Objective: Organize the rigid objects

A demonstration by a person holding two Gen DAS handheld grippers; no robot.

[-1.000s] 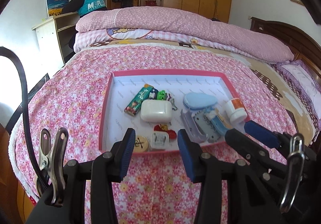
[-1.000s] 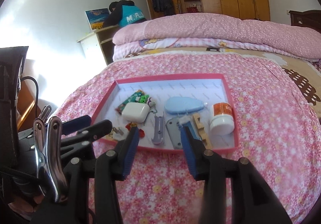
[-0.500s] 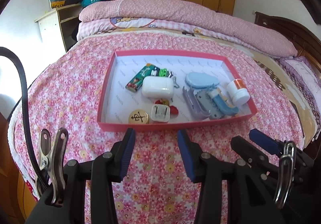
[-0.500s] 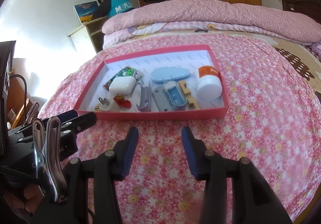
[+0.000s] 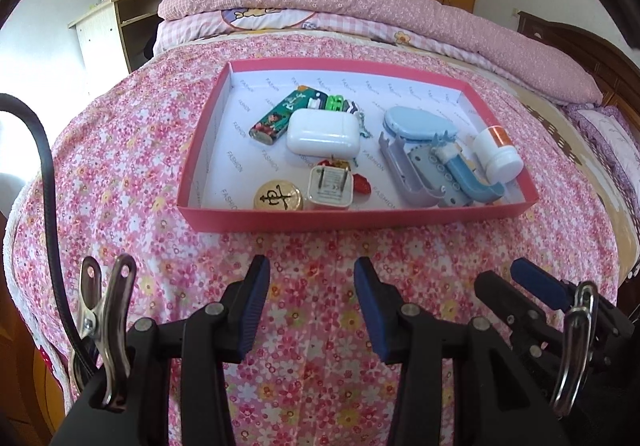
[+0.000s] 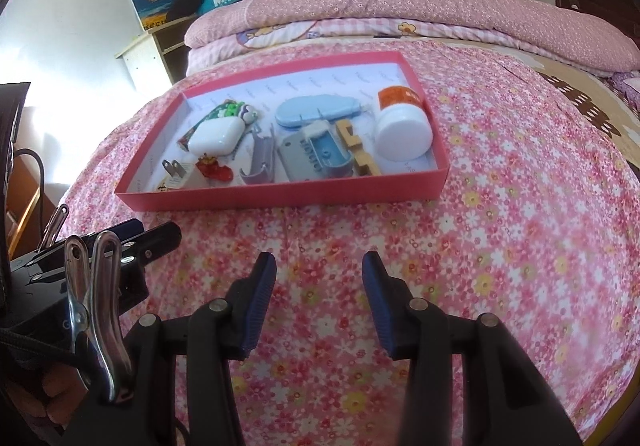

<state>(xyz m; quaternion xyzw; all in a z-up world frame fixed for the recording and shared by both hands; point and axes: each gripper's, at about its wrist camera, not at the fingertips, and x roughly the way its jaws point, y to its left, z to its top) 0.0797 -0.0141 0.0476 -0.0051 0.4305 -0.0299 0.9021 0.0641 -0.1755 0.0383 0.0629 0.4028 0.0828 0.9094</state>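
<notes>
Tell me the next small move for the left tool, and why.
Probably ease the left tool forward over the pink tray's near wall toward the white charger plug. Its jaws stand open and empty over the floral bedspread, short of the tray, and the plug lies nearest.

A pink tray (image 6: 288, 202) is seen on a flowery pink bedspread (image 6: 520, 230). In it, a white case (image 6: 216, 137) is laid at the left, a blue oval thing (image 6: 316, 111) at the back, and a white bottle (image 6: 402, 124) with an orange label at the right. A white plug (image 6: 182, 176) is tucked in the near left corner. The right gripper (image 6: 318, 300) is held over the bedspread near the tray, its 2 blue pads apart with nothing between them. The left gripper (image 6: 132, 236) is seen at the left edge.
</notes>
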